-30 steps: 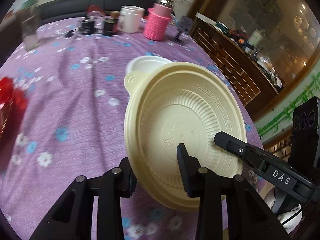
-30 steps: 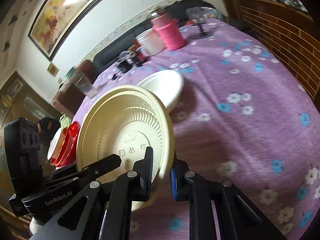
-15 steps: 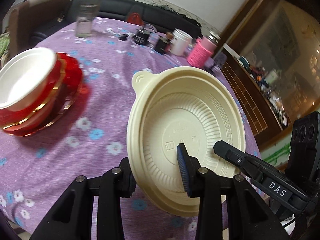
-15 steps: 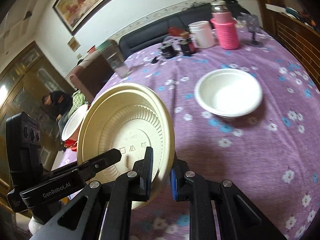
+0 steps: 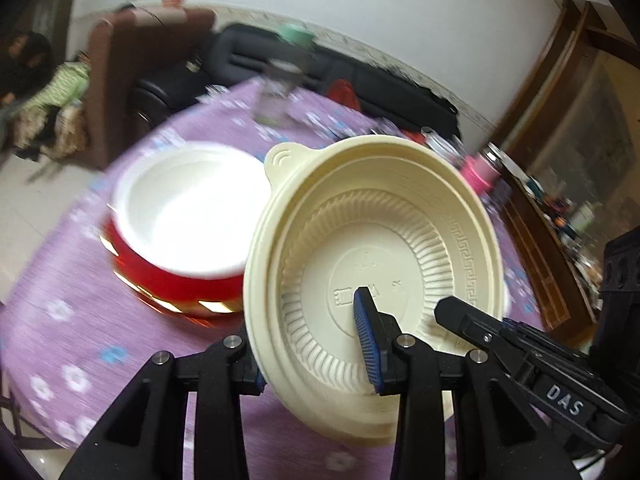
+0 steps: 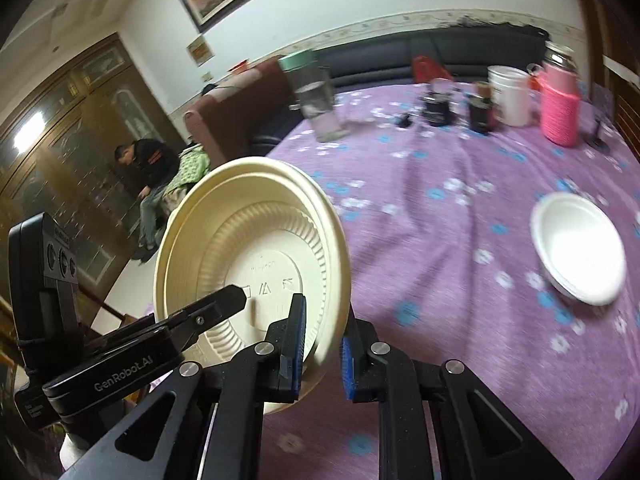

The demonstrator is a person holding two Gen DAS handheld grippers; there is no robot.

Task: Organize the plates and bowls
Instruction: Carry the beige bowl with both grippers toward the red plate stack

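Swung across toward the red stack (image 5: 176, 284) at nine o'clock, one cream bowl (image 5: 372, 264) tilts on edge, inside facing both cameras, gripped by left gripper (image 5: 312, 344) and right gripper (image 6: 320, 344); one white bowl (image 6: 580, 248) at three o'clock.

blurred: red bowls (image 5: 180, 288) | hidden: left finger (image 5: 256, 376) behind cream plate (image 5: 372, 264)

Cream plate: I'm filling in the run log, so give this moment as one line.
held: cream plate, tilted | left gripper: clamped on rim | right gripper: clamped on rim | nearby: white bowl stacked on red bowls
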